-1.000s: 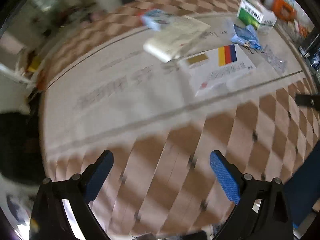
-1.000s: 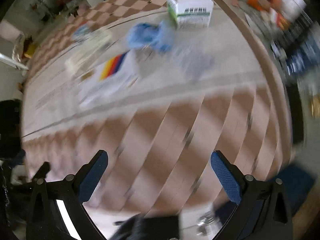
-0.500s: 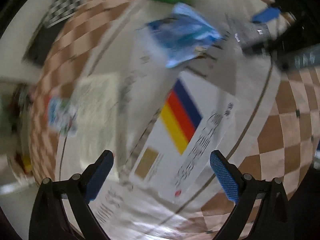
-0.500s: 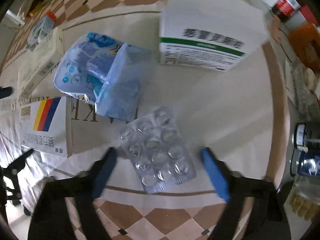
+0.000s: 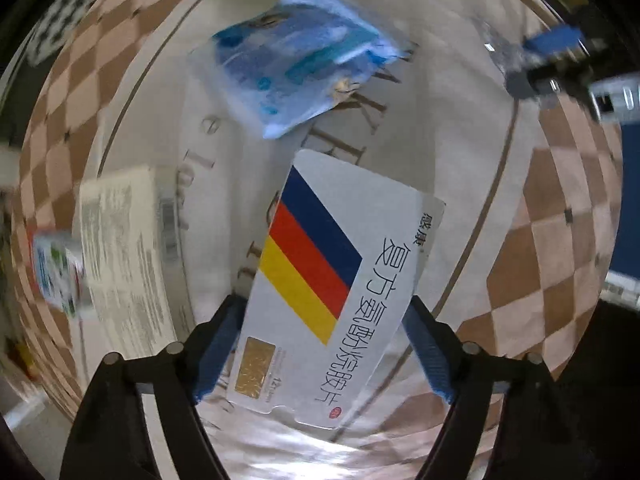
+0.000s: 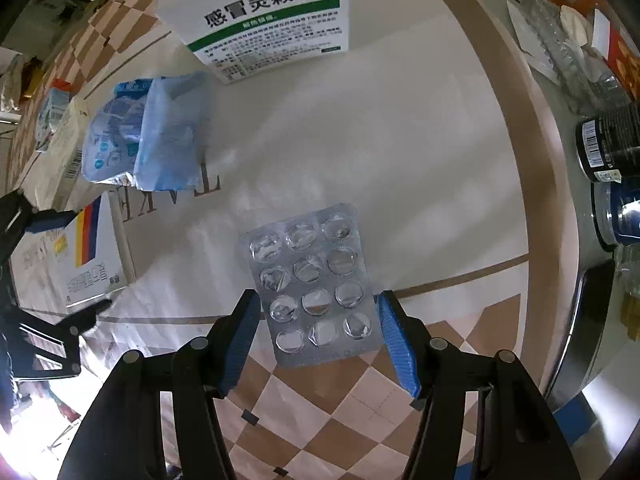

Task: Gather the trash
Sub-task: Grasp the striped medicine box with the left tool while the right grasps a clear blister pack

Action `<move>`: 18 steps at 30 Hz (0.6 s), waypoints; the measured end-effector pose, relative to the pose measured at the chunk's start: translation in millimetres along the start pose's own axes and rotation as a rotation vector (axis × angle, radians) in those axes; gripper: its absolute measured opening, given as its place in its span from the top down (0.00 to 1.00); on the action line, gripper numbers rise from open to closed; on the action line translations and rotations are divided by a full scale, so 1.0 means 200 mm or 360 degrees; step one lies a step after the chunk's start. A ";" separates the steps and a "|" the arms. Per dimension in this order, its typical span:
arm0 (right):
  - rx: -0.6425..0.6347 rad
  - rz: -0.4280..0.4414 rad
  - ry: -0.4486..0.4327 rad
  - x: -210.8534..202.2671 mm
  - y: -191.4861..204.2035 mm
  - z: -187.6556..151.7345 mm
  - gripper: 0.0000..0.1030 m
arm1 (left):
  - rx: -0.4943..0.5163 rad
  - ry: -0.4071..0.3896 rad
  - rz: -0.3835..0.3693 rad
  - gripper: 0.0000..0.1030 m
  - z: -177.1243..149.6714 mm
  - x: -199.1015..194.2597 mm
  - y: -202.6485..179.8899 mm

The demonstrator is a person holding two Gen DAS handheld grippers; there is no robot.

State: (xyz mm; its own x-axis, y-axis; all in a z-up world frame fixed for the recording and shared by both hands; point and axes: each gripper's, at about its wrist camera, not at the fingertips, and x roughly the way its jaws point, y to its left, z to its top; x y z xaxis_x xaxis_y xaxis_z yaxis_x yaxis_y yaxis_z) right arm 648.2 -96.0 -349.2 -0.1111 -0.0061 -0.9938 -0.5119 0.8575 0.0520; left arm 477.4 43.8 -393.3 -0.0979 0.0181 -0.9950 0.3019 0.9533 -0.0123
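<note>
A white medicine box (image 5: 344, 264) with blue, red and yellow stripes lies flat on the cream tablecloth (image 5: 460, 128). My left gripper (image 5: 324, 344) points down over it. Its jaws are closing, and both blue pads touch the box's long sides. In the right wrist view the same box (image 6: 80, 264) shows at the left edge. A silver blister pack (image 6: 308, 268) lies on the cloth between the blue fingers of my right gripper (image 6: 318, 320), which press against its two side edges.
A crumpled blue plastic bag (image 6: 152, 140) lies between the two items, and a white-and-green box (image 6: 264, 12) stands behind it. A printed white box (image 5: 120, 256) and a small carton (image 5: 56, 272) lie to the left. Dark cans (image 6: 608, 144) and clear packaging (image 6: 560, 40) crowd the right edge.
Both grippers swept across the cloth and came down. The left rolled and narrowed onto the striped box. The right narrowed earlier around the blister pack and now sits lower on it.
</note>
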 end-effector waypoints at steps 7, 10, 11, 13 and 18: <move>-0.0013 -0.0071 0.0008 0.01 0.06 0.01 0.38 | -0.1199 0.0059 -0.0354 0.23 -0.27 0.06 0.18; 0.0001 -0.0077 -0.0012 0.01 0.05 -0.01 0.40 | -0.1512 0.0002 -0.0450 0.23 -0.40 0.08 0.16; 0.0009 -0.0074 -0.0015 0.00 0.04 -0.01 0.40 | -0.1509 -0.0028 -0.0423 0.22 -0.40 0.08 0.15; 0.0037 -0.0066 -0.0014 0.00 0.05 -0.01 0.38 | -0.1485 -0.0025 -0.0337 0.22 -0.38 0.08 0.11; 0.0060 -0.0117 -0.0062 0.03 0.07 -0.05 0.33 | -0.1341 -0.0066 0.0000 0.21 -0.31 0.05 -0.04</move>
State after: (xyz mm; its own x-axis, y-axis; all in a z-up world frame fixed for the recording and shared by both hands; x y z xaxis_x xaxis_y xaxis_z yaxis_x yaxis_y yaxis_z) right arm 631.8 -88.1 -353.1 -0.0408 -0.0507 -0.9979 -0.4850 0.8742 -0.0246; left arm 415.8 55.1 -397.3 -0.0580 0.0227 -0.9981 -0.5082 0.8599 0.0491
